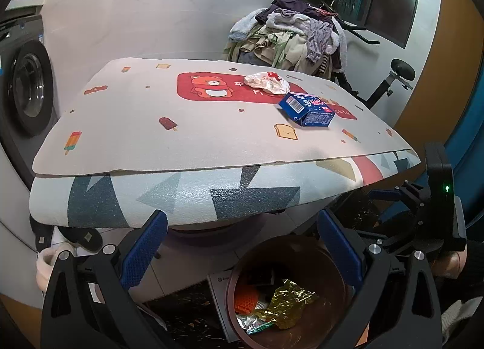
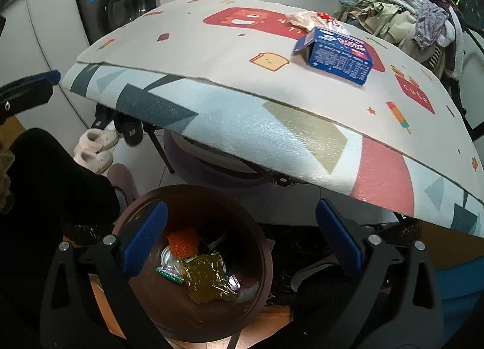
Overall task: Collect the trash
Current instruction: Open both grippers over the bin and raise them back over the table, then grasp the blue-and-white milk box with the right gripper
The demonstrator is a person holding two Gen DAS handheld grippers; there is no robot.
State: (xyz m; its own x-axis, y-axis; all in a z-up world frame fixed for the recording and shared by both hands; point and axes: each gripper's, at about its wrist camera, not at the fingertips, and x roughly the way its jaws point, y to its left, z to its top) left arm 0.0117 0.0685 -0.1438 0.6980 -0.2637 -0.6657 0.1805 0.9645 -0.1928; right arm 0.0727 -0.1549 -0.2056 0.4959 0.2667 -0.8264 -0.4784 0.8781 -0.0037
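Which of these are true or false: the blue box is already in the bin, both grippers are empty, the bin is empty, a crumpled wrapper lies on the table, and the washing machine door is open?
1. The blue box is in the bin. False: it lies on the table.
2. Both the left gripper and the right gripper are empty. True: jaws wide, nothing between them.
3. The bin is empty. False: it holds a gold wrapper and other trash.
4. A crumpled wrapper lies on the table. True.
5. The washing machine door is open. False: it looks shut.
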